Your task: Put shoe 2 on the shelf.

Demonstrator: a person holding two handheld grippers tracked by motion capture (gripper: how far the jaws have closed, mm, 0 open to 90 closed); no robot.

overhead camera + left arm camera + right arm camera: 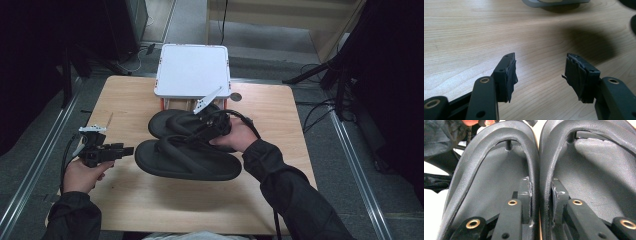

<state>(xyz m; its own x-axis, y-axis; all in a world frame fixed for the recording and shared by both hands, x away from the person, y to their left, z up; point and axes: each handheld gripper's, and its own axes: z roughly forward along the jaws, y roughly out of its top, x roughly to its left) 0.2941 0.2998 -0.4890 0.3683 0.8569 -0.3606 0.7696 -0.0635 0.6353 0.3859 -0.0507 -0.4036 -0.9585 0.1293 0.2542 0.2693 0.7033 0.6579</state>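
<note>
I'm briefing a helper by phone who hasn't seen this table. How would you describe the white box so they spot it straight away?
Start at the wooden table and look to its far edge, away from the person. The white box sits there in the middle, just behind the two black sandals. It is square, flat-topped and the one pale thing there, while the sandals and both tools are black.

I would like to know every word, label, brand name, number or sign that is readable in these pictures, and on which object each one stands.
None: no readable text stands on anything.
The two black rubber flip-flop sandals show plain surfaces.
The white square plastic box shows a plain lid.
The light wooden table is bare wood grain.
The left gripper and the right gripper show brass rivets but no marking.
</note>
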